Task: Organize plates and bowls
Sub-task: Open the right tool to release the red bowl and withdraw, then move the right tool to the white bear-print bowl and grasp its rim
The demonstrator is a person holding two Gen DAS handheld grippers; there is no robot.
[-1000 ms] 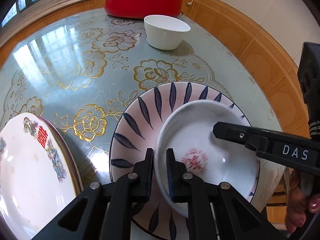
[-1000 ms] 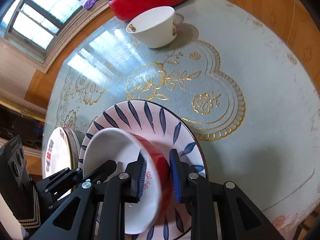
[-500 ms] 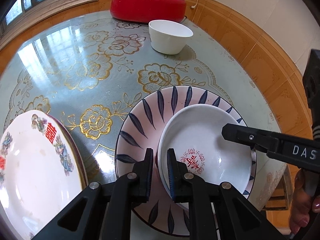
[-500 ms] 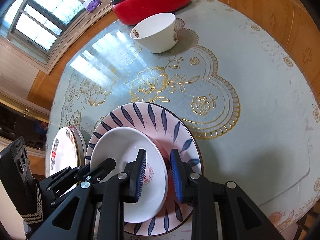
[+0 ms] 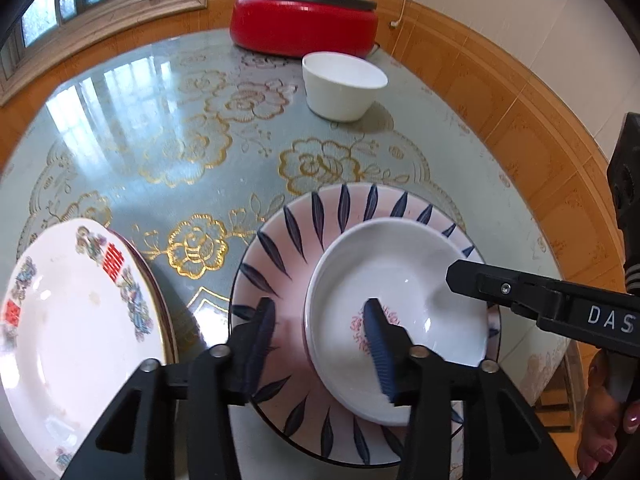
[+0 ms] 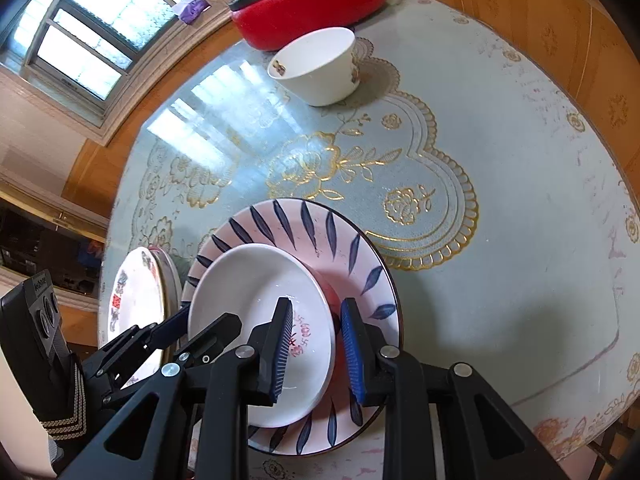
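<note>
A white shallow bowl with a red mark (image 5: pixel 404 280) (image 6: pixel 248 288) rests inside a pink plate with dark blue leaf strokes (image 5: pixel 292 248) (image 6: pixel 340 240). My left gripper (image 5: pixel 320 344) is open, its jaws straddling the bowl's near-left rim without clamping it. My right gripper (image 6: pixel 316 352) is open too, its jaws on either side of the bowl's right rim. A stack of white plates with red characters (image 5: pixel 68 320) (image 6: pixel 136 300) lies to the left. A deep white bowl (image 5: pixel 344 84) (image 6: pixel 320 66) stands at the far side.
A red electric cooker with a grey lid (image 5: pixel 304 24) (image 6: pixel 308 4) sits at the table's far edge, behind the deep bowl. The round table has a grey-blue cloth with gold flowers (image 5: pixel 160 152) (image 6: pixel 520 208). Wood-panelled wall curves round the right side.
Both grippers held the shallow bowl tilted above the pink plate; it has been lowered flat onto the plate, and both grippers have opened and let go.
</note>
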